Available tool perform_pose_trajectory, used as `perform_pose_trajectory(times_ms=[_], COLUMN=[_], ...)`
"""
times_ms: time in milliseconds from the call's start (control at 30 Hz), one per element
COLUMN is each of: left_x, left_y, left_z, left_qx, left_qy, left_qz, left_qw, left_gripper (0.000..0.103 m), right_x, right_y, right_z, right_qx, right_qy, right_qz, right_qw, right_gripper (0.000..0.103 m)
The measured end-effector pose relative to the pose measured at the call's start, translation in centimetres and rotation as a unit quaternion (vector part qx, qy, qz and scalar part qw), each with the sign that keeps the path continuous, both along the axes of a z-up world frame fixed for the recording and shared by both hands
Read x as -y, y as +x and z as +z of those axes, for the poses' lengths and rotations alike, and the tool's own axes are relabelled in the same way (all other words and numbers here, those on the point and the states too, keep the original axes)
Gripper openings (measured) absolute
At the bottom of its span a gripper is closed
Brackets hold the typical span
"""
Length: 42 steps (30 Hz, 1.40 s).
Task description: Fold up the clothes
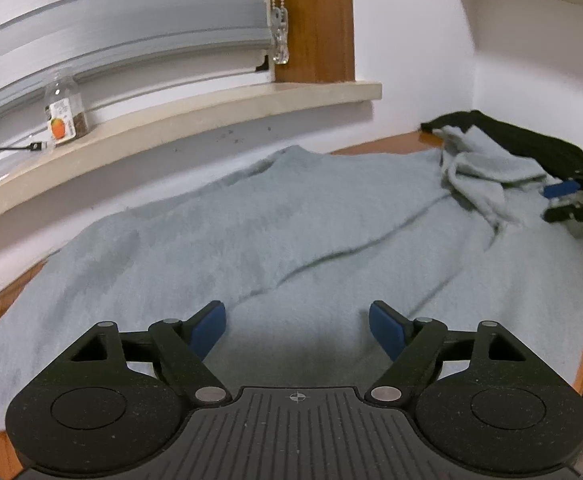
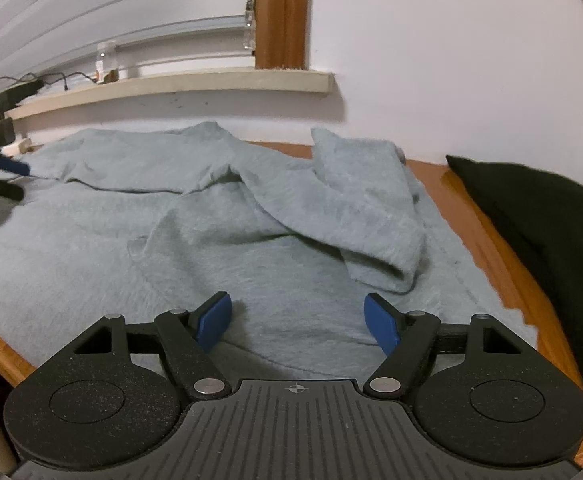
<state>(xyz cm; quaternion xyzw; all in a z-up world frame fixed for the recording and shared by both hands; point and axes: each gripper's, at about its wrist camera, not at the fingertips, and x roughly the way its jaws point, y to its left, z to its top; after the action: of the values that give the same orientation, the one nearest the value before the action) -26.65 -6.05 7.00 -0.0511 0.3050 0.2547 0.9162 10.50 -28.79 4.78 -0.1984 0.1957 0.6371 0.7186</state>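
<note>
Fingers on both of my grippers stand apart with nothing between them: the left gripper [image 1: 297, 322] hovers over the near part of the pale grey-blue sweatshirt [image 1: 251, 232], and the right gripper [image 2: 297, 318] hangs over its other side, blue pads clear of the cloth.

That sweatshirt lies spread across the wooden tabletop [image 2: 503, 248], below the windowsill [image 1: 211, 108], and covers most of it. One sleeve [image 2: 363, 208] is flopped back over the body in a loose fold, with its cuff end lying nearest my right gripper. A black garment [image 2: 539, 216] sits beside it, against the wall, touching the grey cloth's far corner in my left view.

By the look of it this is a thick, fleecy knit: soft, limp, fairly light, not slippery, and it will sag and drag instead of holding a line. I judge that a pinch on a single layer near an edge would serve best — the hem close to my left pads, the sleeve's cuff or the shoulder seam for the right — since grabbing mid-panel would only bunch it. Long creases run across the body, so it probably wants smoothing flat as I lift.
</note>
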Motion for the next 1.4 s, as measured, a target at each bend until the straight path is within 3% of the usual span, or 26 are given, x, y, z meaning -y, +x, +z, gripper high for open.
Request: perform_pose_trajectory(times_ms=[133,333,467,667,700,767,800,867,1067,1200,1300,1400], left_x=[-0.4,-0.8,-1.1,-1.5,-1.6,-1.7,-1.6,-1.5,-1.5,-1.4,-1.5,-1.5], left_y=[1.7,3.5,3.7,3.6,3.5,3.5,3.5,3.5,3.4,3.4,3.4,3.4], left_z=[0.2,-1.3,-2.2,-2.4,-2.4,-2.4,-2.4,-2.4,-2.3,-2.3,-2.3,-2.3], left_qx=[0.013,0.010,0.000,0.001,0.002,0.002,0.002,0.002,0.001,0.001,0.000,-0.001], left_qy=[-0.005,-0.008,-0.017,-0.033,-0.036,-0.040,-0.038,-0.036,-0.035,-0.036,-0.037,-0.036], left_qz=[-0.008,-0.021,-0.018,-0.015,-0.013,-0.012,-0.012,-0.015,-0.015,-0.014,-0.016,-0.016], left_qw=[0.9999,0.9997,0.9997,0.9993,0.9993,0.9991,0.9992,0.9993,0.9993,0.9992,0.9992,0.9992], left_gripper=[0.087,0.094,0.094,0.095,0.095,0.096,0.099,0.100,0.100,0.101,0.102,0.102], right_x=[0.1,-3.0,-4.9,-9.3,-9.3,-9.3,-9.4,-9.4,-7.4,-7.5,-7.5,-7.3], right_y=[-0.2,2.2,5.2,6.3,6.3,6.4,6.4,6.4,2.7,-1.5,-4.1,-4.2], right_z=[2.2,3.4,3.9,3.6,3.7,3.9,4.0,4.3,9.4,11.9,12.6,11.5], right_qx=[0.047,0.048,-0.019,-0.038,-0.045,-0.060,-0.068,-0.082,-0.109,-0.137,-0.099,-0.055], right_qy=[0.027,0.027,0.039,-0.011,-0.013,-0.016,-0.018,-0.021,0.054,0.084,0.085,0.073], right_qz=[-0.016,-0.036,-0.050,-0.056,-0.052,-0.046,-0.043,-0.036,0.007,0.076,0.101,0.072], right_qw=[0.998,0.998,0.998,0.998,0.998,0.997,0.997,0.996,0.993,0.984,0.986,0.993], right_gripper=[0.072,0.070,0.070,0.070,0.067,0.037,0.013,0.011,0.004,0.004,0.004,0.005])
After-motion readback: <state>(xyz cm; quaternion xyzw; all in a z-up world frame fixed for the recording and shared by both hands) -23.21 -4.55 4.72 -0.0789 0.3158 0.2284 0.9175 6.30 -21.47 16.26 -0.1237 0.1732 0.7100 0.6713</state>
